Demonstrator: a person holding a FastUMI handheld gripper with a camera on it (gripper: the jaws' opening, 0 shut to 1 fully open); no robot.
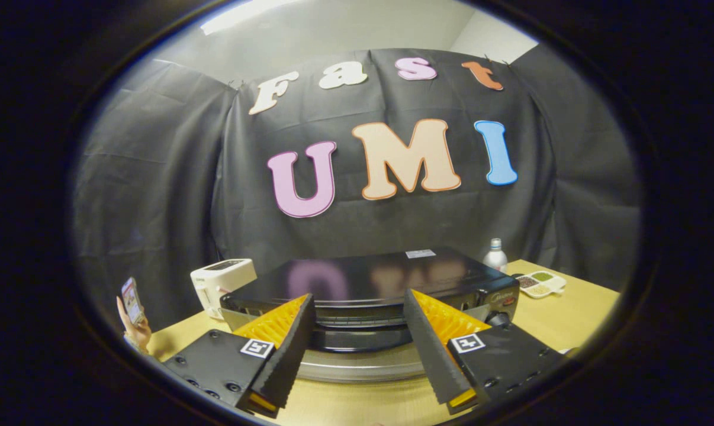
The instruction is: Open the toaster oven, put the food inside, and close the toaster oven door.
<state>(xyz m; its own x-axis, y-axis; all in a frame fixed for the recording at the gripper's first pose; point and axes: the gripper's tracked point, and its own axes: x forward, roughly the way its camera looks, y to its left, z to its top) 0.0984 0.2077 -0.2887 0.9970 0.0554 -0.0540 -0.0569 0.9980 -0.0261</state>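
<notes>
Black cloth hangs as the booth's wall behind a pale wooden tabletop (pixel 570 319), which carries everything in sight. Largest on it is the toaster oven (pixel 375 284), a wide black box with a glossy top, standing at twelve o'clock from the gripper (pixel 357 343) and just beyond the fingers (pixel 289 349); its door (pixel 363 364) looks to be folded down toward the camera, the metal edge lying between the two fingers, though the inside is too dark to make out. The fingers are spread wide apart and grasp nothing, one to each side of the oven's front. At ten o'clock from the oven sits a white toaster (pixel 221 281), close beside its corner. At two o'clock, on the far part of the tabletop, lies a small white divided tray (pixel 542 284) holding bits of food in its compartments, and just beside it stands a small white bottle (pixel 495 254). At nine o'clock a person's hand (pixel 137 331) holds up a phone (pixel 131 300).
</notes>
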